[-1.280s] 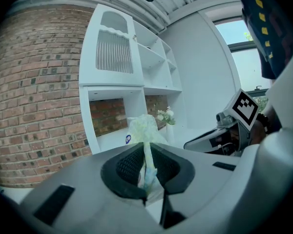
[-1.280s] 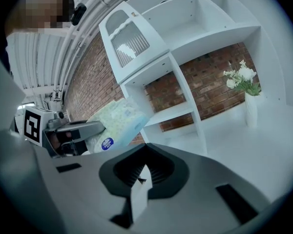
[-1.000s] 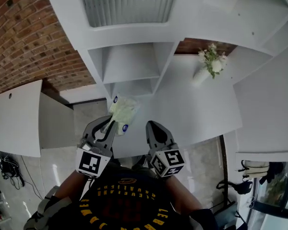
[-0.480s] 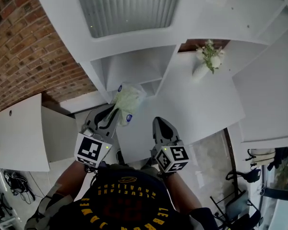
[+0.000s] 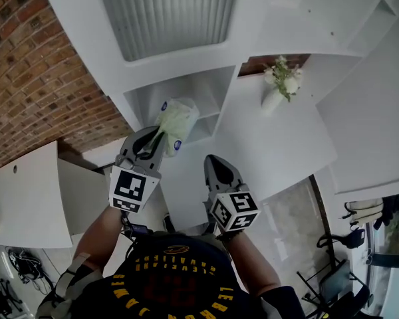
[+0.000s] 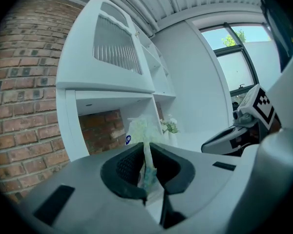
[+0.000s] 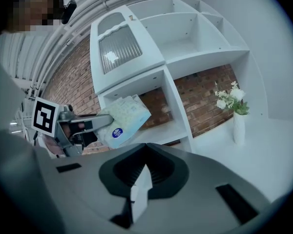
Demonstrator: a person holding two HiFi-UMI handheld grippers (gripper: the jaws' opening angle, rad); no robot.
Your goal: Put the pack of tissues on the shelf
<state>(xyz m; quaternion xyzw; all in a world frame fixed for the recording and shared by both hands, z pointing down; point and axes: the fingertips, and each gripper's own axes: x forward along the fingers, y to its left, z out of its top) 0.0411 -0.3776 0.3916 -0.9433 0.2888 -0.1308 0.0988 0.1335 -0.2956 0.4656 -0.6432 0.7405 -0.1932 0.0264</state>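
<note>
**Orientation.** The pack of tissues (image 5: 175,125) is pointing its free end forward and up, toward the open compartment of the white shelf (image 5: 206,88). Its long axis is running from my jaws to that opening, tilted. The round blue label is sitting at the low end, nearest the jaws.

**Surroundings.** A ribbed cabinet door (image 5: 169,12) is sitting above the compartment, and a brick wall (image 5: 33,78) is standing to the left. The compartment's upright side panel is standing just right of the pack. A vase of flowers (image 5: 278,88) is standing on the white counter (image 5: 279,145), well to the right.

**Grip.** My left gripper (image 5: 158,137) is clamping the pack's thin wrapper edge – the pack is hanging in the air ahead of the jaws, at the compartment's mouth, clear of the shelf board. My right gripper (image 5: 211,161) is hovering beside it, jaws closed on nothing.
</note>
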